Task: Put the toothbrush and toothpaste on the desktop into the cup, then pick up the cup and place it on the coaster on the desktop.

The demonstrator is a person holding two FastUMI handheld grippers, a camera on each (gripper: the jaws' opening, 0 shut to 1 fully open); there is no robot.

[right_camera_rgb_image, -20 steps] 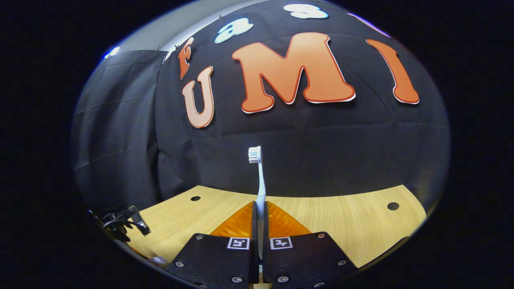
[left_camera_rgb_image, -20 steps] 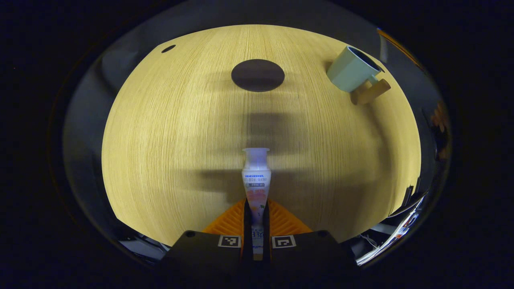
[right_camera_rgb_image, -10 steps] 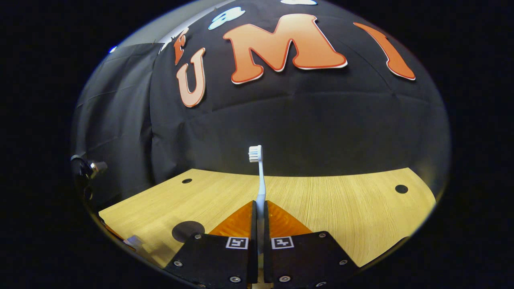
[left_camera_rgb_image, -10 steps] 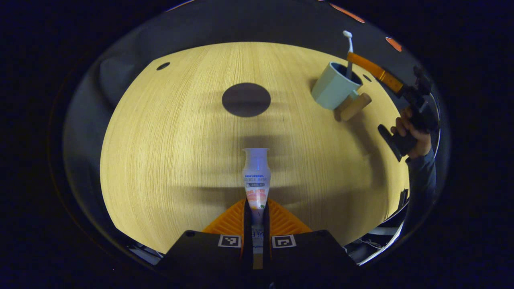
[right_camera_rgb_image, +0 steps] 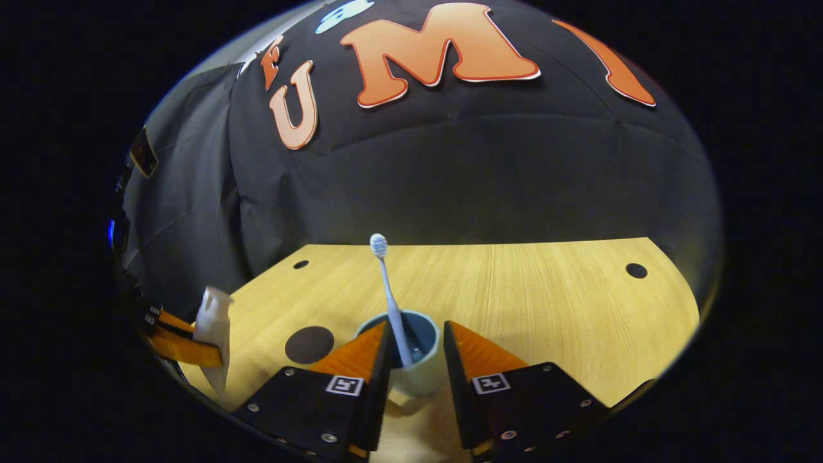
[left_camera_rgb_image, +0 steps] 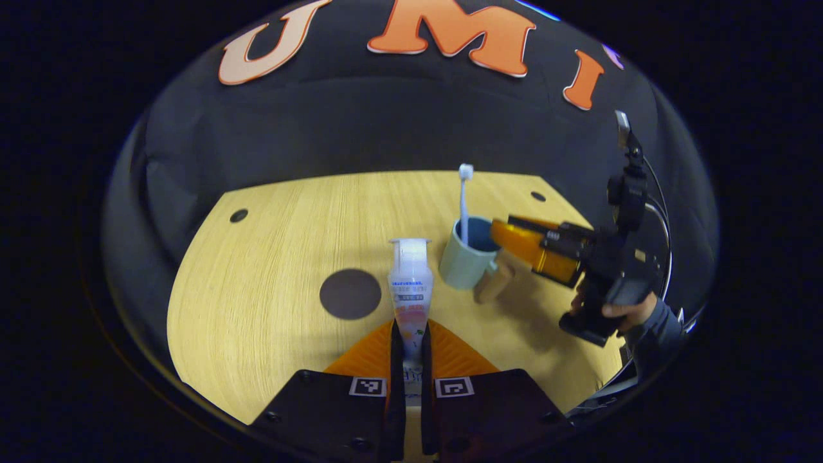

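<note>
Your cup stood upright on the counter with the toothbrush standing in it, handle down inside and bristle head up, leaning a little against the rim. In the left gripper view the same cup sat just right of the toothpaste, its wooden handle turned toward your right gripper.

The dark round coaster lay flat on the pale wood-grain counter, a little left of the cup and apart from it. Small dark holes marked the counter's far corners, and black cloth walled the booth behind.

Your left gripper had its fingers pressed together on the lower body of the toothpaste, cap end pointing forward above the counter. Your right gripper had its fingers spread apart either side of the cup's rim, gripping nothing.

Half a second before, those right fingers were clamped on the toothbrush; you had since let it go into the cup. Your left gripper had meanwhile brought the toothpaste much closer to the cup.
</note>
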